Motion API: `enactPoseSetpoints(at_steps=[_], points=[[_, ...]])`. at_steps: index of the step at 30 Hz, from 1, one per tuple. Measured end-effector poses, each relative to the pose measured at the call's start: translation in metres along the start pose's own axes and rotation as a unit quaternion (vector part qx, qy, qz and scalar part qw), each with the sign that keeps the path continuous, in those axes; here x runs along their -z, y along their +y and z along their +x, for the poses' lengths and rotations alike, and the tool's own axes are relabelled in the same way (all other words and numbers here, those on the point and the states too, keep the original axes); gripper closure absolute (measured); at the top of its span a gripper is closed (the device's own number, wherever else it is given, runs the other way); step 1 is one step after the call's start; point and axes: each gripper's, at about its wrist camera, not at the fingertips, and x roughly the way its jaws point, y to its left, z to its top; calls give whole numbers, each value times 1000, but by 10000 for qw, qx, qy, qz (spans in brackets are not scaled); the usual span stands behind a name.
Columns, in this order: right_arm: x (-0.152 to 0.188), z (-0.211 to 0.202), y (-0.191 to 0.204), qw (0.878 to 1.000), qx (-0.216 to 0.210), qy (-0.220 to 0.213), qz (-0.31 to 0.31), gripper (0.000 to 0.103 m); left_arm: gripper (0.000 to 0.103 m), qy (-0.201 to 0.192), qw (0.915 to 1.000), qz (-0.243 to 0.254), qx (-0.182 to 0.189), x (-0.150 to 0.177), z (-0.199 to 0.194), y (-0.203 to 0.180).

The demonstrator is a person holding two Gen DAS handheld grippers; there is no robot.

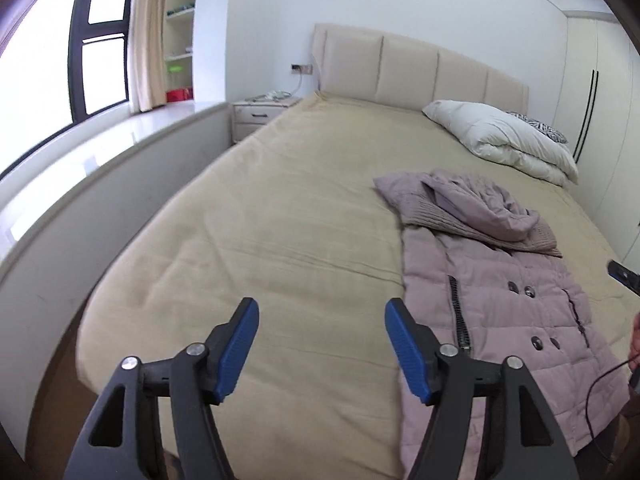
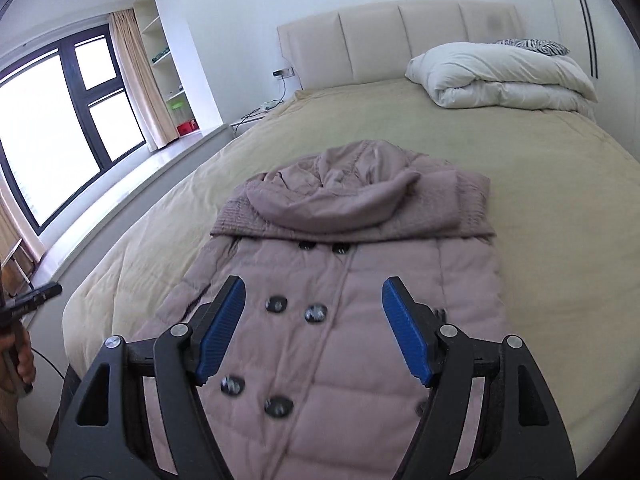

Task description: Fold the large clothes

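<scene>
A mauve quilted coat (image 2: 340,264) with dark buttons lies flat on the beige bed (image 2: 560,200), its sleeves folded in and its hood (image 2: 336,196) toward the headboard. In the left wrist view the coat (image 1: 500,292) lies to the right of my left gripper (image 1: 322,316), which hangs open over bare bedding with nothing between its blue pads. My right gripper (image 2: 314,300) hovers open above the coat's buttoned front, clear of the fabric. The other gripper's tip (image 2: 40,294) shows at the left edge of the right wrist view.
A folded white duvet (image 2: 500,76) sits at the head of the bed by the padded headboard (image 2: 400,36). A nightstand (image 1: 260,112), a window ledge (image 1: 80,160) and a large window (image 2: 52,128) run along the left. A wardrobe (image 1: 592,100) stands on the right.
</scene>
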Motion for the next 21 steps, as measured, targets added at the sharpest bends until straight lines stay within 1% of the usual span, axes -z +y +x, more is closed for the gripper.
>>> enactPoseSetpoints(at_steps=[1, 3, 4, 5, 6, 8, 9, 10, 12, 14, 16, 19, 21], points=[[14, -21, -7, 10000, 79, 33, 43, 32, 26, -64, 9999, 15, -90, 0, -10, 5], [36, -54, -26, 9994, 301, 83, 144, 32, 22, -59, 9998, 91, -175, 2, -18, 6], [49, -70, -35, 9986, 446, 131, 238, 32, 20, 9, 9997, 152, -176, 7, -19, 4], [60, -82, -44, 9976, 552, 204, 365, 31, 19, 153, 9996, 203, -107, 14, -16, -1], [73, -93, -54, 9964, 609, 285, 521, 31, 19, 372, 9991, 204, 64, 23, -11, -7], [98, -112, -64, 9944, 635, 366, 759, 31, 19, 921, 9936, 192, 616, 49, 4, -25], [109, -117, -69, 9936, 635, 415, 835, 31, 19, 1164, 9896, 207, 815, 63, 11, -34], [118, -119, -75, 9924, 671, 501, 898, 31, 19, 1345, 9862, 255, 930, 75, 18, -44], [137, -124, -83, 9896, 716, 661, 1060, 31, 19, 1600, 9808, 333, 1063, 95, 30, -58], [145, -119, -92, 9871, 693, 769, 1219, 31, 19, 1861, 9759, 165, 1131, 108, 42, -62], [148, -116, -98, 9852, 679, 861, 1315, 31, 19, 1992, 9719, 20, 1254, 115, 49, -61], [151, -115, -109, 9812, 788, 1013, 1439, 31, 19, 2016, 9699, 34, 1364, 118, 52, -66], [155, -115, -119, 9782, 731, 1079, 1617, 31, 19, 2137, 9665, -7, 1424, 120, 58, -67]])
